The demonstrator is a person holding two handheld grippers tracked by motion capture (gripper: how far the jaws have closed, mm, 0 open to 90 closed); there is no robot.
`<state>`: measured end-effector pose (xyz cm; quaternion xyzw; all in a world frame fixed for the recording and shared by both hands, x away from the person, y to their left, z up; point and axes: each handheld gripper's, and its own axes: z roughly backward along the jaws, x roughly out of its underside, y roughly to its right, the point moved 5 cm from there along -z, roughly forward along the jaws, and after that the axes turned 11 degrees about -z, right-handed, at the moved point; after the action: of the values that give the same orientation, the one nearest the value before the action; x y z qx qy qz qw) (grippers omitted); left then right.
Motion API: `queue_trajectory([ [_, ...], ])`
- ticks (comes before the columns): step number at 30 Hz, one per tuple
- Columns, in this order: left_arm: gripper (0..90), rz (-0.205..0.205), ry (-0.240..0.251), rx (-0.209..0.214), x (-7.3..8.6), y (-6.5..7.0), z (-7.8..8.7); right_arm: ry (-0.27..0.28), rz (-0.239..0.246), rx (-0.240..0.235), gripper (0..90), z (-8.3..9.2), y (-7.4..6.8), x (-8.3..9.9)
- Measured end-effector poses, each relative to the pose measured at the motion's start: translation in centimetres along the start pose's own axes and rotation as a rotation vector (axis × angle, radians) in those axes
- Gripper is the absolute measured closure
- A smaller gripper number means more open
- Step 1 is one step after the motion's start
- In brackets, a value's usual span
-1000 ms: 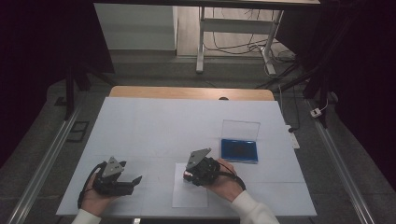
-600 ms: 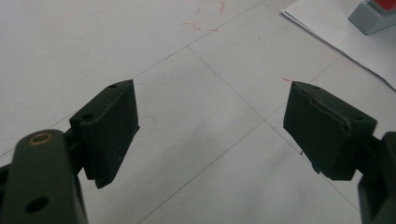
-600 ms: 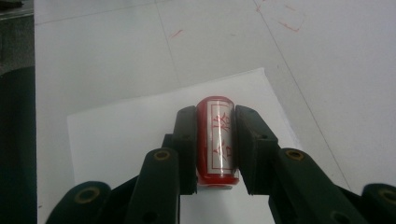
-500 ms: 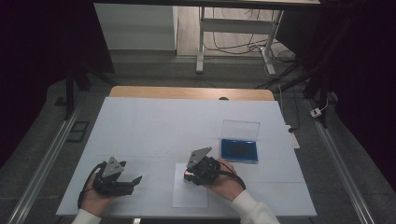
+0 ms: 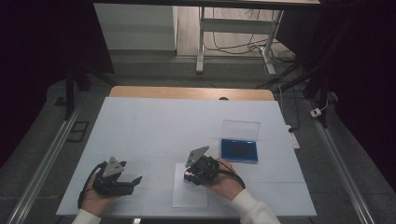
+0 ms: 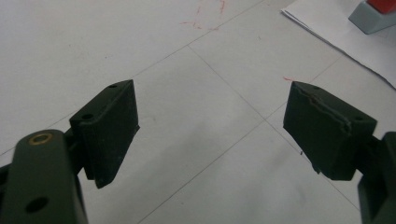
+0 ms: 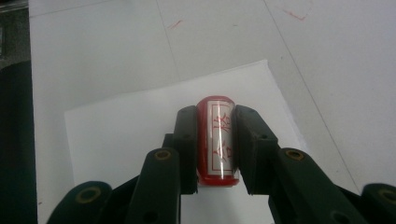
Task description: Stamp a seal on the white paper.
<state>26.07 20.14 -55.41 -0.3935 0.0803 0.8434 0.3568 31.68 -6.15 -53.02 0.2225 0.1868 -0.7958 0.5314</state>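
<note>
Glossy stamp, matt paper, matt black jaws

The red stamp [image 7: 215,140] looks like glossy plastic with a smooth white label; the paper sheet [image 7: 130,126] under it is matt white. The right gripper [image 7: 215,144] has matt black plastic-looking jaws with brass-coloured rivets. The surface [image 5: 187,121] is smooth, pale and matt; the blue ink pad case [image 5: 239,150] has a clear glossy lid.

In the right gripper view we see the red stamp [image 7: 217,140] clamped between the jaws, which cover both its sides, and its lower face is hidden from us. In the high view the stamp [image 5: 187,176] is too small for us to read its label. In the left gripper view we catch a grey-and-red object [image 6: 376,14] cut off by the top right corner. The sheet of paper [image 6: 345,42] there runs off the right edge. What lies in the blue case [image 5: 239,150] near the tabletop's right edge we cannot tell.
</note>
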Motion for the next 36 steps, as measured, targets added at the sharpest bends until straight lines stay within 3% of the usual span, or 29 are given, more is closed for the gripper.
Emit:
queue_trajectory([
  [36,18.1,0.005,0.001,-0.007,0.02,-0.13,0.14,0.03,-0.005,-0.003,70.4,-0.18,0.02,0.37],
])
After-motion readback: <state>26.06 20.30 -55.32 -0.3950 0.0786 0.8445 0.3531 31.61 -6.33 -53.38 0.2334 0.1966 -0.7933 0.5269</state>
